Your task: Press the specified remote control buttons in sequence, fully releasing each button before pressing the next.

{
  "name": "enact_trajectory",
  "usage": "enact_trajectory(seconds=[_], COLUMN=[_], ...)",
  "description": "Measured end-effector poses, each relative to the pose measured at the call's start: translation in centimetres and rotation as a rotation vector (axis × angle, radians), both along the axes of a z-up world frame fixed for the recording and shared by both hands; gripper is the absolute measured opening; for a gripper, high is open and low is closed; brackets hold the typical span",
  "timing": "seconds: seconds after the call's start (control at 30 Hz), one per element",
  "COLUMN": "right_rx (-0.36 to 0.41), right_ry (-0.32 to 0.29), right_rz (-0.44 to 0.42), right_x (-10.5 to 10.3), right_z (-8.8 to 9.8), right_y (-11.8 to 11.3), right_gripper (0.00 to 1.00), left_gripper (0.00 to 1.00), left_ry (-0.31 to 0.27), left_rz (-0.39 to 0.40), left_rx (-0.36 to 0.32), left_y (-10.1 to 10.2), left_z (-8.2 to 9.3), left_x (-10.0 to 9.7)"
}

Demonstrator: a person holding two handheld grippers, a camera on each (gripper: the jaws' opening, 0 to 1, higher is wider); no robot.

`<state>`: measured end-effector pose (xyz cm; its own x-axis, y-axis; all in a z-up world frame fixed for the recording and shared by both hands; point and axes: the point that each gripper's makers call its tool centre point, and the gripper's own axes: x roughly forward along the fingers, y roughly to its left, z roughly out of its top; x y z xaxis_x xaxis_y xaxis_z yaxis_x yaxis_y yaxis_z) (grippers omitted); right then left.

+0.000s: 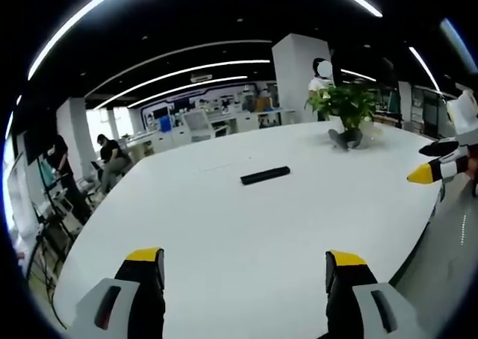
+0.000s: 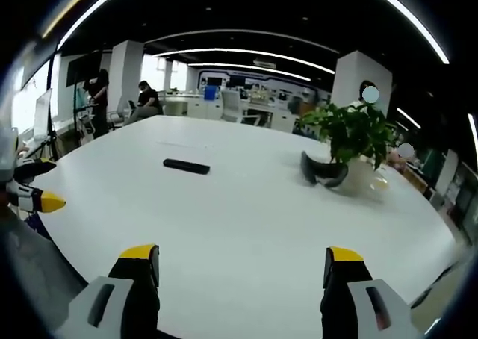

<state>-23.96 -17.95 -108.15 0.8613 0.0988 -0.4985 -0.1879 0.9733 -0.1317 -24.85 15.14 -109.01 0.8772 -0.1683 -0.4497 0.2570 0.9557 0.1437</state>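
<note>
White table [image 1: 246, 234] with black remote [image 1: 265, 175], potted plant [image 1: 348, 107].

A large white table [image 1: 246, 227] with a rounded edge takes the lower half of both views. Above it the ceiling is dark, with long curved light strips [image 1: 187, 72] running across the top of the frame. A white square pillar [image 1: 301, 74] stands at upper centre of the left gripper view. A green plant [image 2: 351, 134] in a pale pot stands on the table, at the right in the right gripper view. At the far left, people sit and stand at desks [image 2: 123, 104] near bright windows [image 1: 97, 122]. White chairs and counters [image 1: 224, 121] line the back.
</note>
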Motion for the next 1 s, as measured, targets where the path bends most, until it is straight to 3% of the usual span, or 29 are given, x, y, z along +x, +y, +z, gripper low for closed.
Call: enact_trajectory(seconds=[0.4,0.5,0.63,0.77,0.87,1.0], right_rx=[0.009,0.009,0.012,0.012,0.01,0.01], right_ry=[-0.012,-0.009,-0.009,-0.008,-0.006,-0.009], right_rz=[0.015,0.017,0.017,0.018,0.017,0.008], right_x=[0.0,0.0,0.0,0.0,0.0,0.0], right_z=[0.3,0.2,0.2,0.2,0.1,0.2], right_y=[0.3,0.3,0.3,0.3,0.3,0.1], right_gripper=[0.9,0.9,0.9,0.9,0.89,0.89], left_gripper=[0.92,0.89,0.88,0.88,0.89,0.9], left_ry=[-0.033,-0.098,-0.132,-0.138,-0.176,-0.173], left_rz=[0.009,0.022,0.003,-0.022,-0.041,-0.085], left_rx=[0.002,0.001,0.017,0.034,0.029,0.064], left_y=[0.1,0.4,0.2,-0.1,-0.7,-1.3], left_z=[0.9,2.4,3.2,4.2,5.6,5.7], left_x=[0.3,0.4,0.6,1.6,3.0,4.6])
